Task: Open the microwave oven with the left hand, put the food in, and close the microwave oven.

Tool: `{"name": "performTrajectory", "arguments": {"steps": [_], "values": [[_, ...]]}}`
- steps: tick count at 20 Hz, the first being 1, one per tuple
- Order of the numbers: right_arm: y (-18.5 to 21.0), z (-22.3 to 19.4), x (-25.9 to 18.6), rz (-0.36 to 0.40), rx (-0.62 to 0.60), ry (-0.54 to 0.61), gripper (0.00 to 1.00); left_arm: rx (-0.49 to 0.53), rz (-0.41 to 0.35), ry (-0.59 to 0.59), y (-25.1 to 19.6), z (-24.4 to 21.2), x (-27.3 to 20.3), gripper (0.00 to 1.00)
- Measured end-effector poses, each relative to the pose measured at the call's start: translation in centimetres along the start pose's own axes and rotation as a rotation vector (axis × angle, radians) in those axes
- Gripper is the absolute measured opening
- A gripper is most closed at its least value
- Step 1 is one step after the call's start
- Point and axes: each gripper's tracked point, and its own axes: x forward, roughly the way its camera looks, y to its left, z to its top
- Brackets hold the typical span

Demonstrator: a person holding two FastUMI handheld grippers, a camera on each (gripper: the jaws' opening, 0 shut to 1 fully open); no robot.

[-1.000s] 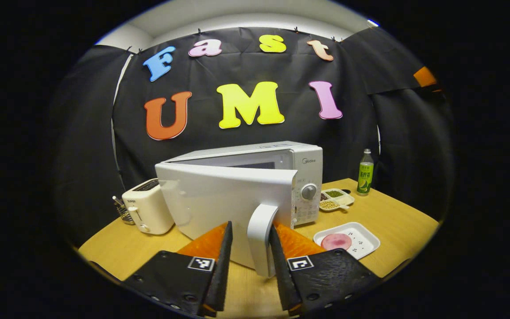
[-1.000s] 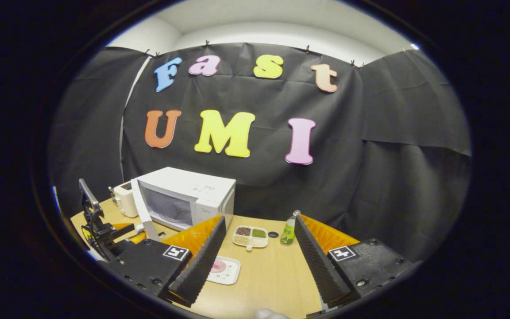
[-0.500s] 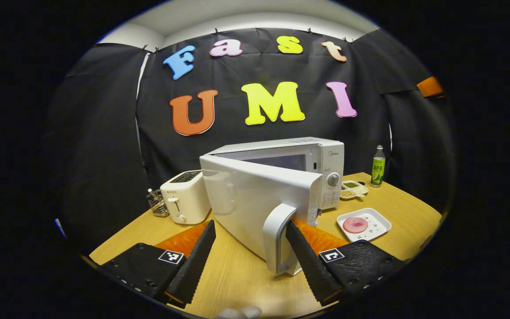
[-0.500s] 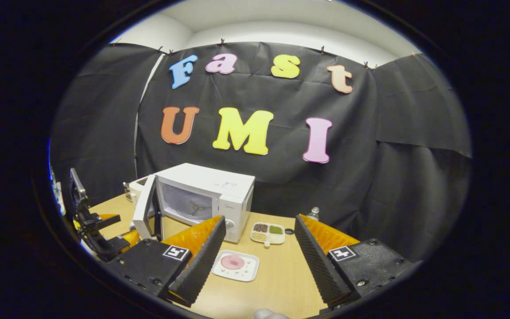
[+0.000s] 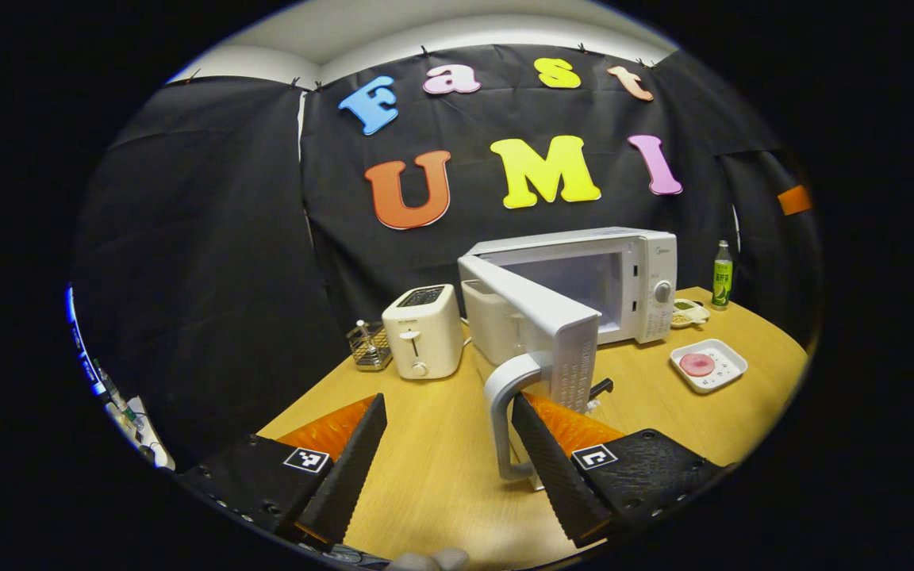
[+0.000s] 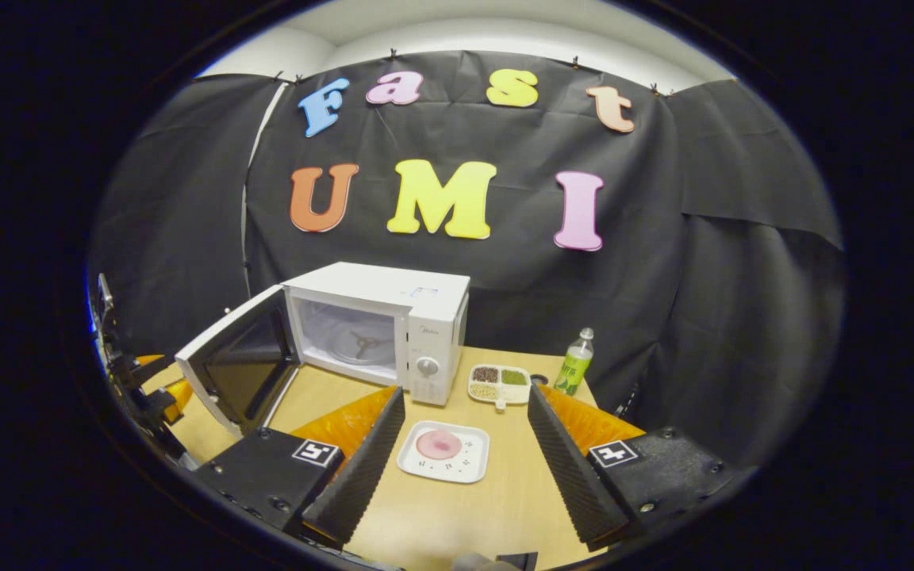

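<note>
The white microwave oven (image 6: 382,325) is seen on the worktop (image 6: 457,507), its door (image 5: 540,321) swung wide and the cavity with its turntable exposed. The food (image 6: 439,444), a pink slice on a white tray (image 6: 469,472), lies just in front of it. The left gripper (image 5: 449,452) jaws are spread wide, the door handle (image 5: 505,412) beside the right finger. The right gripper (image 6: 465,456) jaws are wide, empty. A second ago the door was barely ajar with the handle between the left jaws.

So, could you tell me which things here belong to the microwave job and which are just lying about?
Job: microwave, its open door, door handle, food tray, left gripper, right gripper.
Lying about: toaster, green bottle, divided snack dish, wire rack.
</note>
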Motion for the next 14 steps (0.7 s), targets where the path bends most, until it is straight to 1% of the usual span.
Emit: {"name": "performTrajectory", "arguments": {"steps": [1, 2, 3, 7, 9, 10, 11, 12, 13, 14], "values": [[-0.1, -0.6, 0.7, 0.0, -0.003, 0.008, 0.99, 0.004, 0.02, -0.001, 1.1, 0.0, -0.2, 0.95], [-0.1, -1.4, 1.3, 0.005, -0.004, 0.029, 0.99, 0.008, 0.04, -0.002, 2.2, -0.1, -0.3, 1.0], [0.1, -2.2, 2.1, 0.022, 0.005, 0.048, 0.99, 0.011, 0.06, -0.001, 3.1, -0.1, -0.5, 0.95], [-0.5, -6.0, 6.3, 0.046, 0.025, 0.15, 0.99, 0.01, 0.112, 0.018, 5.1, -0.1, -1.5, 0.95], [-1.1, -8.2, 8.8, 0.055, 0.03, 0.211, 0.98, 0.013, 0.12, 0.019, 4.7, 0.5, -2.1, 0.93], [-1.4, -9.4, 9.9, 0.065, 0.043, 0.253, 0.95, 0.018, 0.124, 0.023, 4.4, 0.9, -2.4, 0.93], [-1.6, -10.5, 11.0, 0.079, 0.069, 0.292, 0.93, 0.017, 0.127, 0.026, 4.1, 1.4, -2.8, 0.95], [-1.8, -11.7, 12.1, 0.091, 0.093, 0.325, 0.91, 0.008, 0.127, 0.022, 3.5, 2.1, -3.2, 0.95], [-1.9, -12.8, 13.1, 0.102, 0.107, 0.363, 0.83, -0.005, 0.125, 0.021, 2.9, 2.8, -3.7, 0.95], [-2.1, -14.1, 14.0, 0.111, 0.119, 0.397, 0.87, -0.015, 0.124, 0.019, 2.1, 3.5, -4.0, 0.95]]}}
